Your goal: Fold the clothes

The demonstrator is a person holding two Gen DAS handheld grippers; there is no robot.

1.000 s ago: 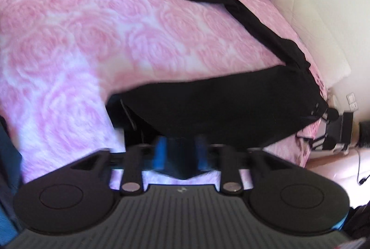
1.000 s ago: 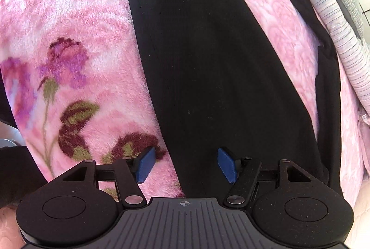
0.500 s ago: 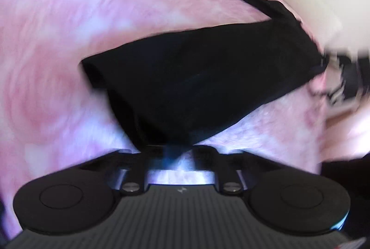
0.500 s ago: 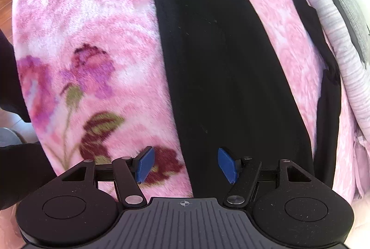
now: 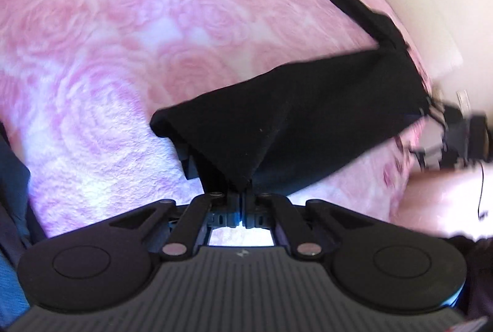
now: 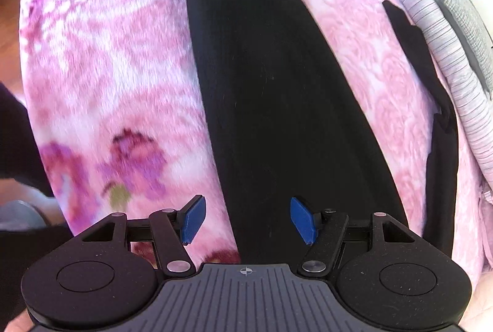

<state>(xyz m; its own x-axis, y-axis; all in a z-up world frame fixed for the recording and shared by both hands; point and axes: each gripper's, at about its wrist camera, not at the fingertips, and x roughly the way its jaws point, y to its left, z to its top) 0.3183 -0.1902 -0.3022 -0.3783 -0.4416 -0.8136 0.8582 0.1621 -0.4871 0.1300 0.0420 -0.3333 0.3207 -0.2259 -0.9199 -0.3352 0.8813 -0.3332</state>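
My left gripper (image 5: 243, 193) has its jaws pinched tight on a corner of the black garment (image 5: 308, 116), lifting that end into a peak above the pink rose blanket (image 5: 123, 39) on the bed. My right gripper (image 6: 245, 219) hangs low over the garment's other end near the bed's edge, jaws wide, gripping nothing. A black sleeve (image 6: 431, 91) trails toward the striped bedding (image 6: 431, 24).

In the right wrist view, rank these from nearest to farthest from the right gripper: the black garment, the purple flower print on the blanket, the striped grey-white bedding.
1. Black garment: directly ahead of the open right gripper, running between its fingers.
2. Purple flower print: just left of the gripper.
3. Striped grey-white bedding: far upper right, along the bed's edge.
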